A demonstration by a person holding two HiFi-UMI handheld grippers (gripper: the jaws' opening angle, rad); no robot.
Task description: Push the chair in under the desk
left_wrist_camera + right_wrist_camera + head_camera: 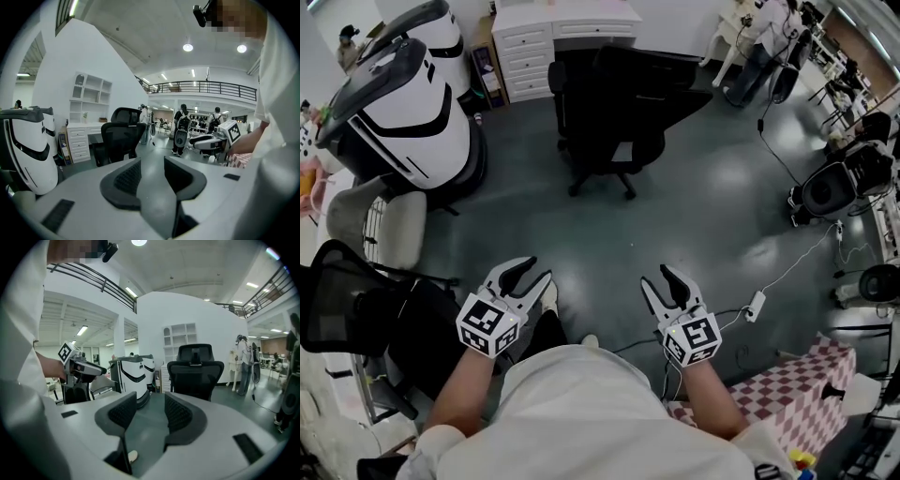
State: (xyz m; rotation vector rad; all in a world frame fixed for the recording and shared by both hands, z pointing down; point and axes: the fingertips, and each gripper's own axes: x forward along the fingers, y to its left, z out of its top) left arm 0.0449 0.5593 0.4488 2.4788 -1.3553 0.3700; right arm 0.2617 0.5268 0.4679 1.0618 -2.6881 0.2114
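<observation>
1. Directly below the head view, the left gripper [532, 274] and right gripper [657, 277] are held out side by side over the grey floor [712, 206]. Each has its jaws spread with nothing between them. The black chair [609, 112] stands well ahead of both, just in front of the white desk [567, 23]. A large white and black machine [412, 103] sits to the left.

2. In the left gripper view, the left gripper [151, 168] has its two dark pads apart, with only bare floor showing in the gap. The chair [123, 136] is far off, beside the desk's drawers [78, 143], and the right gripper [201, 142] shows at the right.

3. In the right gripper view, the right gripper [146, 416] also has its pads separated and empty. The chair [197, 373] stands ahead with its tall back and headrest toward the camera, and the machine [133, 376] is to its left.
</observation>
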